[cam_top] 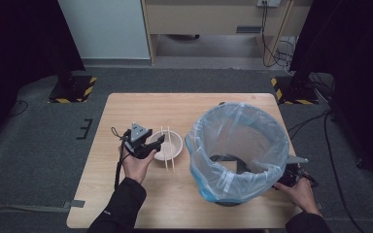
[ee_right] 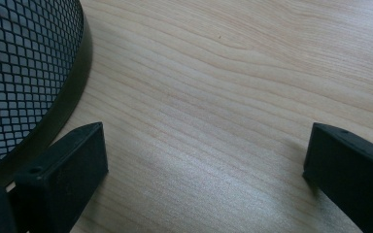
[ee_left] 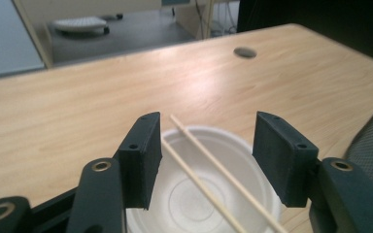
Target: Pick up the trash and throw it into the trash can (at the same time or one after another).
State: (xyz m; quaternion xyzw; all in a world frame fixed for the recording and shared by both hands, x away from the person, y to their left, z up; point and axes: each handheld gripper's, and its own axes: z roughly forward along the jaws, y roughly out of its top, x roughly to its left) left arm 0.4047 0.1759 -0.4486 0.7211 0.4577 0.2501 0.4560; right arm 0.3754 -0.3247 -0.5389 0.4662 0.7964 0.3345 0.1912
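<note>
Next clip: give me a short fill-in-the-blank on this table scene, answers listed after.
1. Two wooden chopsticks lie across the white ____.
2. The left gripper has its fingers ____, one on either side of the chopsticks, not touching them.
3. The mesh bin is lined with a pale ____ plastic bag.
4. The right gripper sits low over the wooden ____, beside the bin's base.

Missing words: bowl; open; blue; table
</note>
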